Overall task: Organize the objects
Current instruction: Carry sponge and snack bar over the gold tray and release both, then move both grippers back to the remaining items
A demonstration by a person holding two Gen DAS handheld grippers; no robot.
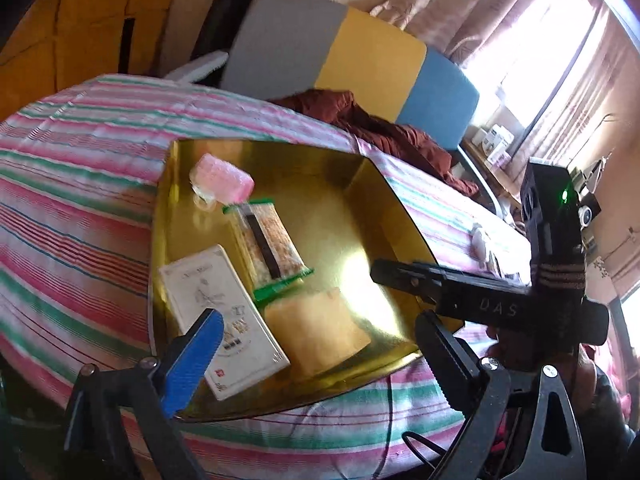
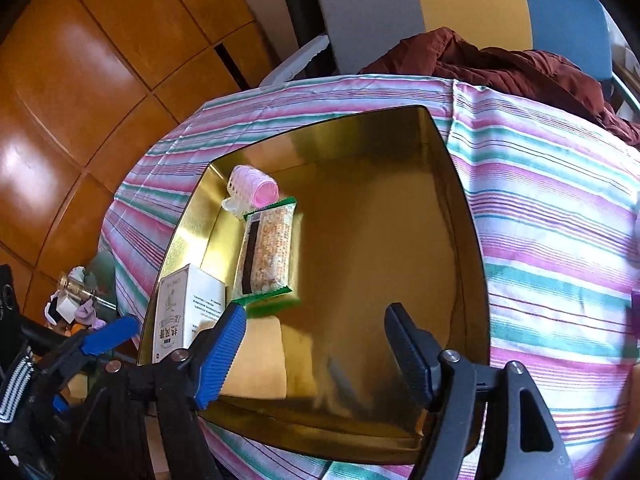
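Four things lie in the shallow gold metal tray on the pink, green and white striped cloth: a pink cylindrical hair roller at the far left corner, a clear snack bar packet with green ends, a white rectangular printed carton at the near left, and a pale yellow soft block beside it. The right gripper hangs over the tray's near edge with its jaws parted and nothing between them; the yellow block sits just under its blue left finger. The left gripper stands wide and empty (its blue finger overlaps the carton in the left wrist view). The snack packet's long axis runs near to far, tilted slightly, one green end toward the grippers and the other toward the roller. The carton's long axis runs likewise, alongside the tray's left wall. A dark red crumpled cloth lies beyond the tray.
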